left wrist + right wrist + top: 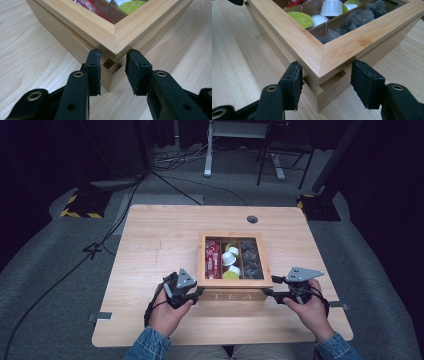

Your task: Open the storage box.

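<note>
Broadly, a pale wooden worktop stands on grey carpet, and on it, right of centre and toward the near edge, sits a wooden tea box with a framed lid; its near face reads TEA. Through the lid, three compartments show: red packets in the left one, white and green capsules in the middle, dark mesh bags in the right.

A person's hands come in from the near edge, each holding a claw at one near corner of the box. The left claw is released, its two black pads set apart with the near left corner between them; the pad tips lie level with the seam under the lid, just beside the wood, though whether they touch it is unclear. The right claw is likewise released, straddling the near right corner, its pads standing just clear of both box faces at seam height.
</note>
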A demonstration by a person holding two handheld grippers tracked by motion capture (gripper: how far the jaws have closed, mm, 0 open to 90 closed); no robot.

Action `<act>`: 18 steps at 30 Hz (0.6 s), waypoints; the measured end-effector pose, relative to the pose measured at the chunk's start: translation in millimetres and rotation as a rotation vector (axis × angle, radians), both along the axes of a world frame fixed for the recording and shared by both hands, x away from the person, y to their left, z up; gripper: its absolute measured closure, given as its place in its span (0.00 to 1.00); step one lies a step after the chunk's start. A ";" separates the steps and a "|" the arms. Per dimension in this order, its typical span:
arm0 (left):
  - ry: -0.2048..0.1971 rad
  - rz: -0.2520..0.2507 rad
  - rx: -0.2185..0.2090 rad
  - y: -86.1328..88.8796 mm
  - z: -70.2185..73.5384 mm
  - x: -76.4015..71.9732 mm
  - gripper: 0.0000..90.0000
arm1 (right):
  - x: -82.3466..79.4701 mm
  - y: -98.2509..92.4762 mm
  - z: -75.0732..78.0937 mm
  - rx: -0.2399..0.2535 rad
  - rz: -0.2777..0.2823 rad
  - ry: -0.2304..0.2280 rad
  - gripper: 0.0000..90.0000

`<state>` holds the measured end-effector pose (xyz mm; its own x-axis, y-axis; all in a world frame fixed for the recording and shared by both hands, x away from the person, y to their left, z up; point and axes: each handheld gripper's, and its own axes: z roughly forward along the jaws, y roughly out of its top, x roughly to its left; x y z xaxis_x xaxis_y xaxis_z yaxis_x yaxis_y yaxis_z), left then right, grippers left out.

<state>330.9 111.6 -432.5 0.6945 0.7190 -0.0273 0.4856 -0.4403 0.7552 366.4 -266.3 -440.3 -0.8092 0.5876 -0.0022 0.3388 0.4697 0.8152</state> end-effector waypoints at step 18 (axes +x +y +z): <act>-0.038 0.012 -0.057 0.2 12.7 6.0 0.65 | -2.2 2.4 18.4 -0.025 -0.020 -0.148 0.37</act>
<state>336.9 111.8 -419.9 0.6874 0.7250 -0.0422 0.4612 -0.3909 0.7966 364.2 -263.9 -421.9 -0.7869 0.6020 -0.1356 0.2253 0.4850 0.8450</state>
